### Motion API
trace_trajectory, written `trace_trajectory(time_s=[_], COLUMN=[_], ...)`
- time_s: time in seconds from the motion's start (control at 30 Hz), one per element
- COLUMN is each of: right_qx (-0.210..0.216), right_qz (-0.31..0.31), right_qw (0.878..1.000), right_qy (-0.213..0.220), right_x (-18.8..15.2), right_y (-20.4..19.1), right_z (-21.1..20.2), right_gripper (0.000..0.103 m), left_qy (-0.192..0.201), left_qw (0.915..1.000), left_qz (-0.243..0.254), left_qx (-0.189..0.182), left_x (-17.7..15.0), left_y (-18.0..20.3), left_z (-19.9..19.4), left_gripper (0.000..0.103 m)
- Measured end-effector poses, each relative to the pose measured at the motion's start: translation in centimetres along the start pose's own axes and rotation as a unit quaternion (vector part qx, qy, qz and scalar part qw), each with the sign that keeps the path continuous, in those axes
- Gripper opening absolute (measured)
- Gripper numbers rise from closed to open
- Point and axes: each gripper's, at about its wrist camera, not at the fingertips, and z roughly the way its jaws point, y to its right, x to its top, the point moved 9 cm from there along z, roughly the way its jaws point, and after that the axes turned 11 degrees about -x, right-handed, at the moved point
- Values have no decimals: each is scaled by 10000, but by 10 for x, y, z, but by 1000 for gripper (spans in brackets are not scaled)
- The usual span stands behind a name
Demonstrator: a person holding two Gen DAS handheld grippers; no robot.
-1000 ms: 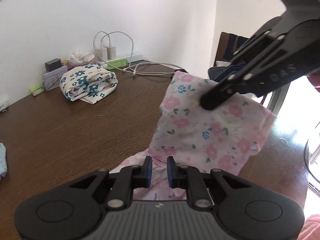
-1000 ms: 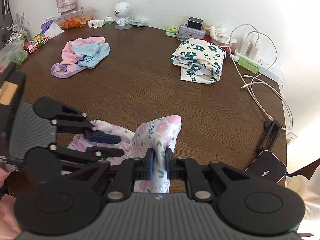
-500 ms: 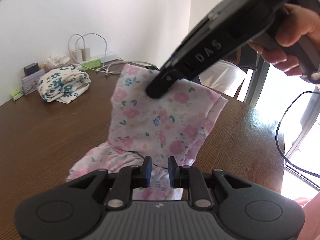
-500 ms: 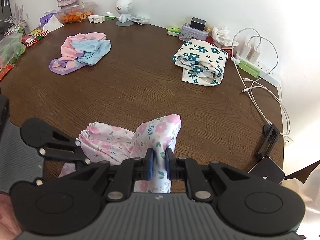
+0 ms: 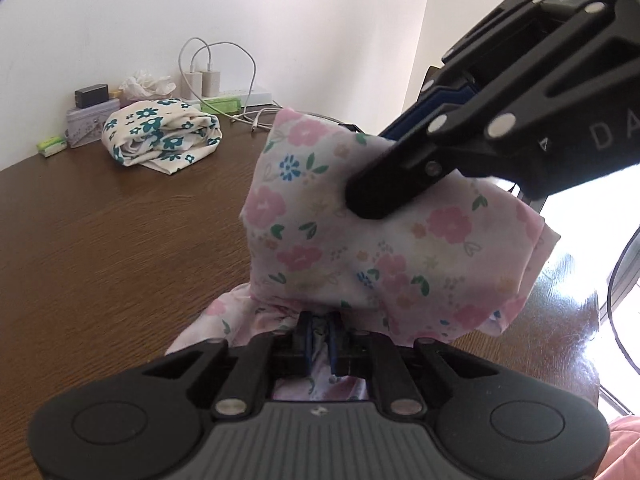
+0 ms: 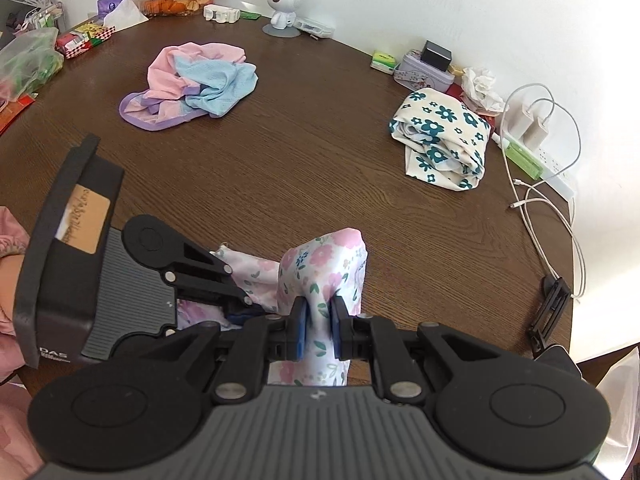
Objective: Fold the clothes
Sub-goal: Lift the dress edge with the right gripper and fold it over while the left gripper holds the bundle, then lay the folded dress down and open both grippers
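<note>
Clenching the pink floral garment (image 5: 360, 248) in both my left gripper (image 5: 319, 334) and right gripper (image 6: 318, 320), its raised fold peaks toward the far side of the table (image 6: 300, 168).

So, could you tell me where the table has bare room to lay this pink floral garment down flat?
The widest bare wood lies between the pink-and-blue crumpled garment, the folded teal-flowered cloth and the held pink floral garment. The wall edge is crowded: white cables, snacks, boxes.

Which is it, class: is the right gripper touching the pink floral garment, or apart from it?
Touching. In the right wrist view, the right gripper pinches a fold of the pink floral garment between its blue pads, no gap either side.
</note>
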Motion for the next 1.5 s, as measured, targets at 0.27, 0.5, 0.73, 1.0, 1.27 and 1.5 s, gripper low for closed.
trace_trajectory(time_s=[0.27,0.5,0.73,1.0,1.27,1.5], right_qx=[43,-128,-12,479,1128,1565], right_qz=[-68,-179,-226,233,1699,2373], right_qw=[10000,9998,9997,9973,9716,9487], right_qy=[-52,-30,31,507,1201,1385], right_x=[4,1,-1,-3,-30,-48], right_y=[-29,-37,-51,-48,15,17], right_z=[2,1,2,-16,-35,1], right_gripper=[13,13,14,36,41,19], left_qy=[246,435,556,478,513,386], left_qw=[9994,9988,9976,9963,9940,9928], left_qz=[-169,-185,-334,-707,-960,-1133], left_qx=[-190,145,222,-16,-72,69], left_x=[-9,-10,-11,-21,-23,-28], left_y=[-3,-5,-12,-18,-20,-20], left_z=[-12,-61,-73,-67,-72,-62], left_gripper=[8,29,14,15,18,16])
